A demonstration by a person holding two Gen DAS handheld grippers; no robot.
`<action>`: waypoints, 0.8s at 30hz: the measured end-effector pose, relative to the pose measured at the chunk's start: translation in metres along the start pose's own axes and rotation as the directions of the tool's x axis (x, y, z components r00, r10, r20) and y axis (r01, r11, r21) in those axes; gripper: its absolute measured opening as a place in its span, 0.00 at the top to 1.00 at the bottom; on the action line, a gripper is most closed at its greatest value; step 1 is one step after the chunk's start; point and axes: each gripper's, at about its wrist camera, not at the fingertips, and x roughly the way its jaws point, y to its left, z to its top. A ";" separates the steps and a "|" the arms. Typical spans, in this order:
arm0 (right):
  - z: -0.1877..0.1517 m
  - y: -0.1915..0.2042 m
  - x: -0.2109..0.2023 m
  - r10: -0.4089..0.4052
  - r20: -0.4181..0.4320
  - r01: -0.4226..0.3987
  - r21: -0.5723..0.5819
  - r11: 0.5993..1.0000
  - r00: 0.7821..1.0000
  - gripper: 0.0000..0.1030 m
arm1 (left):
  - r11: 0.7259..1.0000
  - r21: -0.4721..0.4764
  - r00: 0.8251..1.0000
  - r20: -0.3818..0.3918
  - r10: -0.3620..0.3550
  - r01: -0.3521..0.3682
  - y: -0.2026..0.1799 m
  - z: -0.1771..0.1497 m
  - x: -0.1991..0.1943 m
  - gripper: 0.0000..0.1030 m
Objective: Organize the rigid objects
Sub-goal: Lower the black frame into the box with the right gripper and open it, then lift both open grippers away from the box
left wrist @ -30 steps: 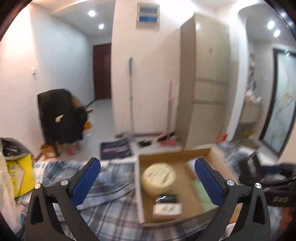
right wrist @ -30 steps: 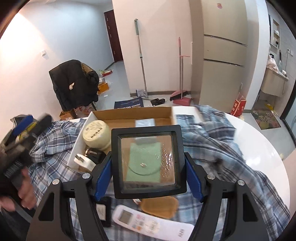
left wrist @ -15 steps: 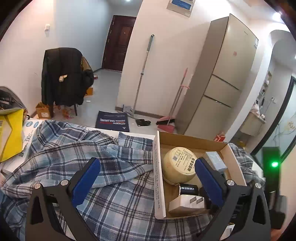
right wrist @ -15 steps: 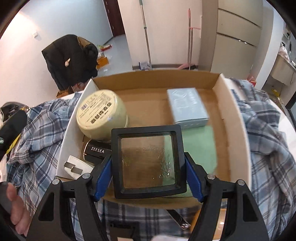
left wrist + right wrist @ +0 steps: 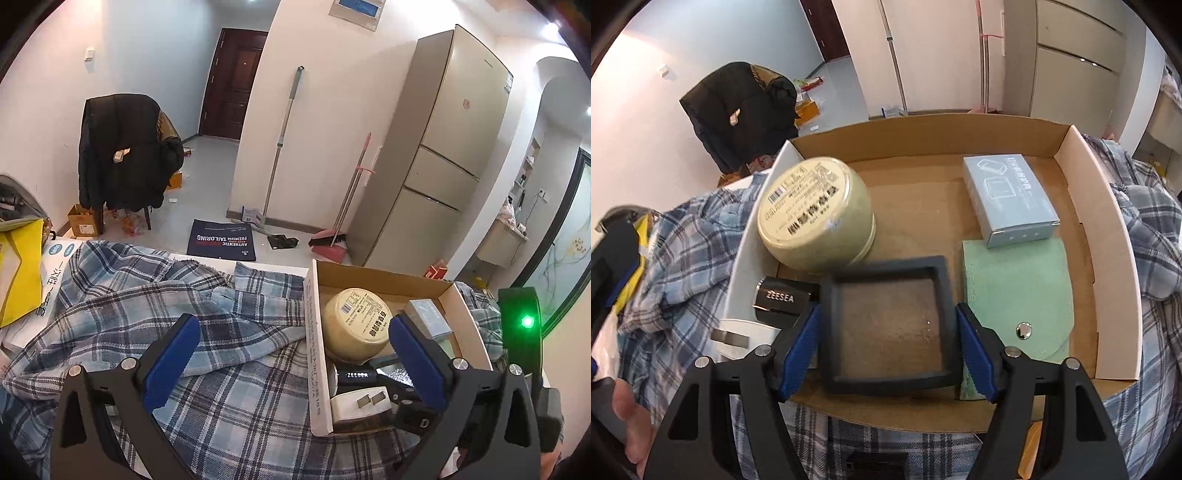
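Observation:
A shallow cardboard box [image 5: 1082,184] lies on a plaid cloth. In it are a round cream tin [image 5: 812,214], a grey-blue carton [image 5: 1008,199], a mint-green pouch [image 5: 1015,291], a black ZEESEA case [image 5: 781,297] and a white plug [image 5: 735,336]. My right gripper [image 5: 888,332] is shut on a black square frame box [image 5: 886,325], tilted down onto the box floor between tin and pouch. My left gripper [image 5: 293,352] is open and empty, over the cloth at the box's left wall [image 5: 314,350]. The tin [image 5: 356,323] shows there too.
The blue plaid cloth [image 5: 147,314] covers the table. A yellow bag [image 5: 18,273] and a white carton [image 5: 55,280] lie at the far left. A jacket-draped chair [image 5: 122,166], a fridge [image 5: 450,147] and brooms stand behind. A hand [image 5: 624,417] shows at lower left.
My right gripper has carried the black frame box forward and down into the cardboard box. My left gripper has swung left of the box and steadied.

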 end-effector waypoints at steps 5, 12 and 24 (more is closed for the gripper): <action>0.003 -0.003 -0.023 0.026 0.034 -0.025 -0.026 0.999 0.999 0.31 | 1.000 0.022 1.000 0.019 -0.002 0.002 -0.006 0.003 -0.006 0.00; 0.001 -0.021 -0.083 -0.006 0.157 0.011 -0.036 0.999 0.988 0.30 | 0.997 0.067 0.998 0.057 -0.034 0.030 -0.025 0.008 -0.027 0.00; -0.031 -0.049 -0.179 -0.040 0.336 0.056 -0.040 0.998 0.941 0.30 | 0.971 0.225 0.968 0.214 -0.134 0.084 -0.100 0.009 -0.121 0.00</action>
